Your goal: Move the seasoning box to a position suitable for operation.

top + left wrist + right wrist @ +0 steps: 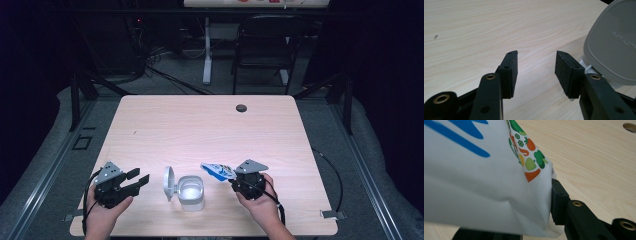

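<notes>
Two risks are noted: right gripper (235, 177) is clamped on printed pouch (218, 171), at 2 o'clock above open bin (191, 192) (light, tippable); left gripper (141, 180) is held agape, empty, unbracing; spillage is feared.

A pale wood-grain worktop (200, 125) with rounded corners stands in a dim room, a dark round cable hole (241, 108) near its far edge. Beyond it, on the grey floor (175, 75), a black folding chair (265, 45) stands beside the white leg of another table (207, 50), with dark cables (165, 75) trailing across the floor. Black curtains (30, 60) hang at both sides.
</notes>
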